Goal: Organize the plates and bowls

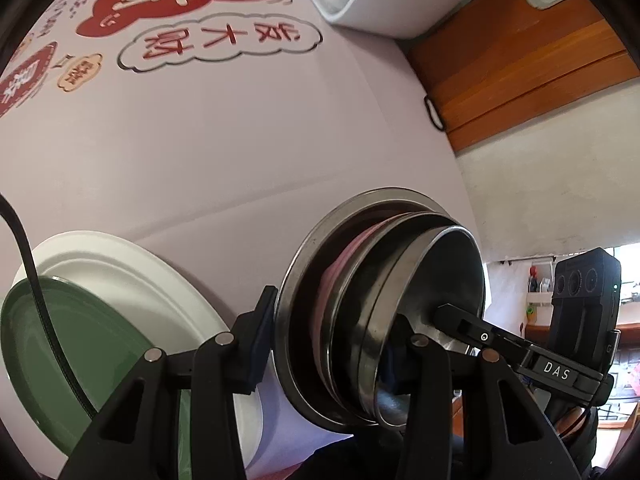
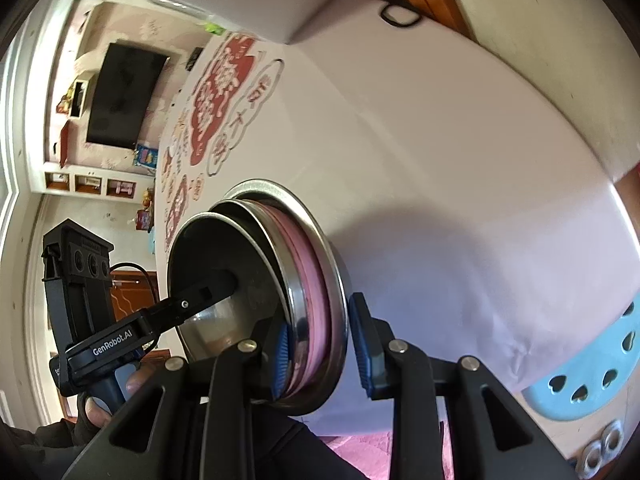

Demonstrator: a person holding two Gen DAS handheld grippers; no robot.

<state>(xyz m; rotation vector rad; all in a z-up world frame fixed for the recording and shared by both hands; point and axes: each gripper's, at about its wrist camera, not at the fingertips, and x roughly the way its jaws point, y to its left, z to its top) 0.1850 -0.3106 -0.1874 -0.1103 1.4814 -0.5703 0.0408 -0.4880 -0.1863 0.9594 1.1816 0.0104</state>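
1. Left wrist view: the left hand-held gripper (image 1: 332, 340) straddles the rim of the nested stack of round steel bowls with a pink bowl between them (image 1: 360, 304), on the pale printed table (image 1: 240, 140); whether it is clamped I cannot tell. A pull with only one finger bearing could shed the inner bowls. The green plate on a white plate (image 1: 120, 280) lies near; a sideways swing could knock it.

2. Right wrist view: the right hand-held gripper (image 2: 320, 344) is spread apart over the same stack's rim (image 2: 336, 280), outer pad clear. Opposing tugs could tip it.

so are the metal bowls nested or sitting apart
Nested: the smallest steel bowl sits inside a pink bowl inside the widest steel bowl.
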